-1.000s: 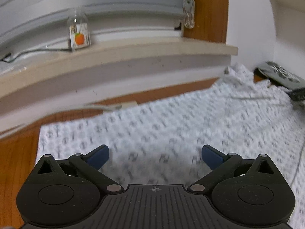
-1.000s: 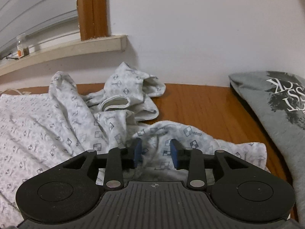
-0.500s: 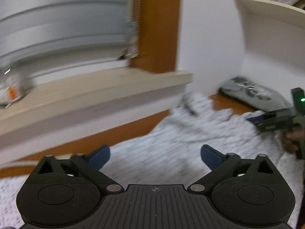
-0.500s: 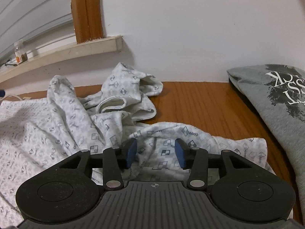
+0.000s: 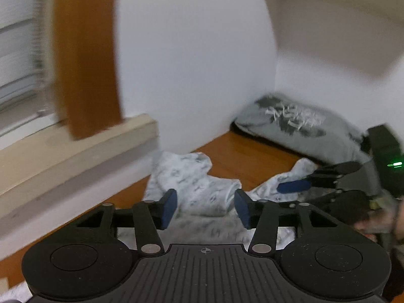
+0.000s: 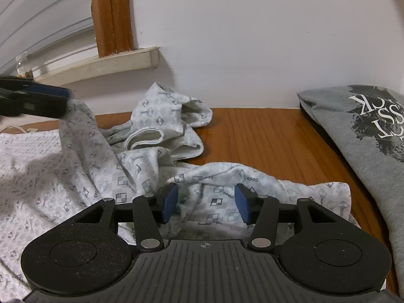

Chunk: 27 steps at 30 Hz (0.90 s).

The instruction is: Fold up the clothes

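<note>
Two grippers, our left gripper (image 5: pixel 205 208) and right gripper (image 6: pixel 205 205), are hovering parted and empty over the rumpled patterned garment (image 6: pixel 141 161) sprawling across the wooden table (image 6: pixel 265 141), so we are likely needing a crumpled sleeve gripped and straightened next.

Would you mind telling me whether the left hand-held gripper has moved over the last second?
Yes. The left hand-held gripper has swung right: the wooden window frame slid leftward, and the grey shirt came into view.

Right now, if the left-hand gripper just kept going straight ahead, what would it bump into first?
Probably the bunched sleeve of the patterned white garment, right ahead of the open left gripper; depth is unclear.
</note>
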### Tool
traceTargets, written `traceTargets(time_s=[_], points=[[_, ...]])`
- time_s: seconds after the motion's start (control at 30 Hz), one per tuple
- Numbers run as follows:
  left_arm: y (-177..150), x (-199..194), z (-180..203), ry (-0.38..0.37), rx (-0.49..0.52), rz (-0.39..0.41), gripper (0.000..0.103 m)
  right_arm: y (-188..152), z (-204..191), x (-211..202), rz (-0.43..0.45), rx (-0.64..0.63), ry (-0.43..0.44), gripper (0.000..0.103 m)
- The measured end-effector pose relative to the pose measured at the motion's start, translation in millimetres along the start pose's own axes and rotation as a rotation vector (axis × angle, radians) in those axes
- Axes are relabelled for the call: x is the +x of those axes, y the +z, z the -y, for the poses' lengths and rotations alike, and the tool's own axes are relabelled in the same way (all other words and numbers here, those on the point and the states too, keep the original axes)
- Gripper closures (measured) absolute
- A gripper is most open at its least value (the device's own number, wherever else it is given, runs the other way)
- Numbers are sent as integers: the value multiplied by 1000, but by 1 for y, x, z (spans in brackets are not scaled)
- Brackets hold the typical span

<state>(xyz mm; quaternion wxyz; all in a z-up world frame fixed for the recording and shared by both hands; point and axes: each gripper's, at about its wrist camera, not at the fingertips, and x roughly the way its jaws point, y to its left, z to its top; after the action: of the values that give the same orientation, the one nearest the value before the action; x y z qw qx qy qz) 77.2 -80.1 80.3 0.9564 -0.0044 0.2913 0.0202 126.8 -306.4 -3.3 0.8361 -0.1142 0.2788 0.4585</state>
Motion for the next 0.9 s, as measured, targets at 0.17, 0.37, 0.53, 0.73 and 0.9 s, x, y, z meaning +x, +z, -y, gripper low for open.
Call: traceTargets(time_s=[0.17,0.37,0.53,0.73,0.9], points=[[-2,43,9,25,41,-52,37,-1,0,1,1,3,-2,51],[-5,84,13,43,65,-116,44,-3,-2,0,2,4,-7,51],[-1,67,-4,7,12,-79,97,-3,-1,0,1,8,-9,50],[27,-26,-45,42,-62,94,98,-2,-2,0,0,9,-13,50],[49,-126,-94,103,-146,253,99,-2,-4,0,1,7,-19,49]])
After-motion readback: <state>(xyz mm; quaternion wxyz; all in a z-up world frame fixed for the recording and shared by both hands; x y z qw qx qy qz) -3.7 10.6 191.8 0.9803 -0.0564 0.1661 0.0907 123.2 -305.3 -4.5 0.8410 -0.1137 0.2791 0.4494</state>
